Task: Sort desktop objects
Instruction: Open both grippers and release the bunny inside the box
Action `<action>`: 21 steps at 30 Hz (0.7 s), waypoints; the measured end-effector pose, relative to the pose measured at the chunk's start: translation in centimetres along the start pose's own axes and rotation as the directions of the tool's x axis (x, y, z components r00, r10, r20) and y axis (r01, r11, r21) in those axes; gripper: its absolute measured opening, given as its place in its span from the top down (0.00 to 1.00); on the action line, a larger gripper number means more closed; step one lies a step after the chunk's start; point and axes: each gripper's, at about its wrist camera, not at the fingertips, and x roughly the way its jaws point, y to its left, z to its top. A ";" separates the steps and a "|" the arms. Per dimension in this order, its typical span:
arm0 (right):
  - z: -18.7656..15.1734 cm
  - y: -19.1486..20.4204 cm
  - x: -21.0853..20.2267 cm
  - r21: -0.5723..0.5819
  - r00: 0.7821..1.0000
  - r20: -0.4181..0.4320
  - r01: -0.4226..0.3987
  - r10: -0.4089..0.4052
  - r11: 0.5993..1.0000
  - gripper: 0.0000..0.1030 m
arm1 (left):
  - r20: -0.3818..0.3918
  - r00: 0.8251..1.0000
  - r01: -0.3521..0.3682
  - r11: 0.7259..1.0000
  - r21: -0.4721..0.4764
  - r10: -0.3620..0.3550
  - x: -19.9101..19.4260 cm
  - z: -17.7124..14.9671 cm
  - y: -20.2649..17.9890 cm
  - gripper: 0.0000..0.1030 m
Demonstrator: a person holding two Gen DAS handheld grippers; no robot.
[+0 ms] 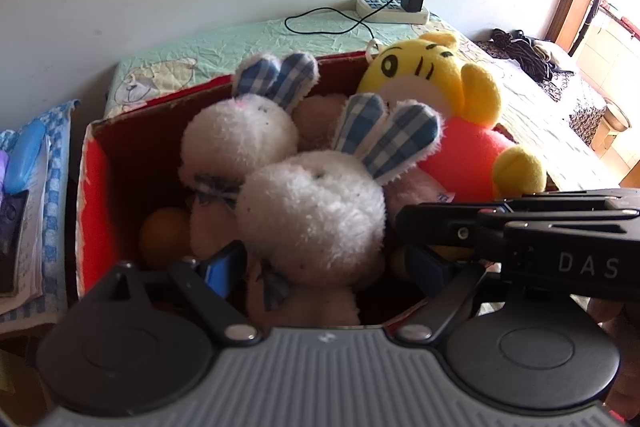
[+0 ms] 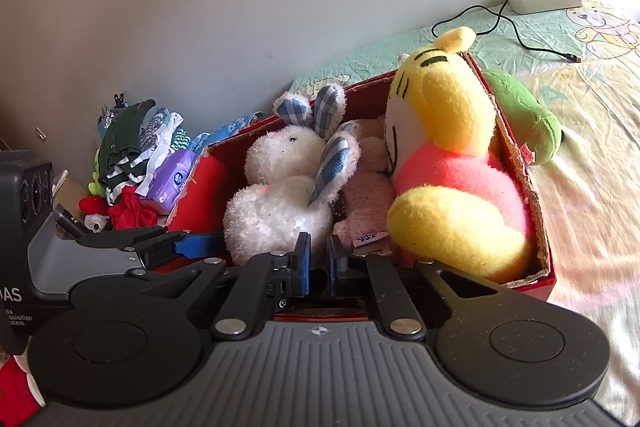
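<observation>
A red cardboard box [image 1: 96, 195] sits on the bed, close to the wall, crammed with soft toys. Two white plush rabbits [image 1: 312, 215] with blue-checked ears lie in the middle of it; a yellow plush tiger [image 2: 452, 163] in a pink top fills the box's right end, and an orange ball [image 1: 162, 237] sits low at the left end. The left gripper [image 1: 320, 267] hangs over the box's near edge, its jaws spread wide on either side of the nearer rabbit, apparently without gripping it. The right gripper [image 2: 318, 265] hovers at the near edge too, jaws nearly together with nothing between them. A green plush [image 2: 524, 119] lies outside the box's right wall.
</observation>
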 end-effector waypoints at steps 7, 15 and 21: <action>0.0 -0.2 0.1 0.012 1.000 0.006 -0.008 0.008 1.000 0.95 | -0.009 1.000 -0.030 0.999 -0.031 0.029 0.3 0.0 0.2 0.08; -0.3 -0.5 -0.1 0.016 0.999 0.033 -0.028 0.028 0.999 0.97 | -0.017 0.998 -0.058 0.997 -0.047 0.058 0.3 -0.1 0.0 0.07; -0.1 -1.1 -0.1 0.006 0.998 0.021 -0.061 0.061 0.998 1.00 | -0.017 0.991 -0.130 0.991 -0.041 0.130 -0.1 -0.1 -0.9 0.06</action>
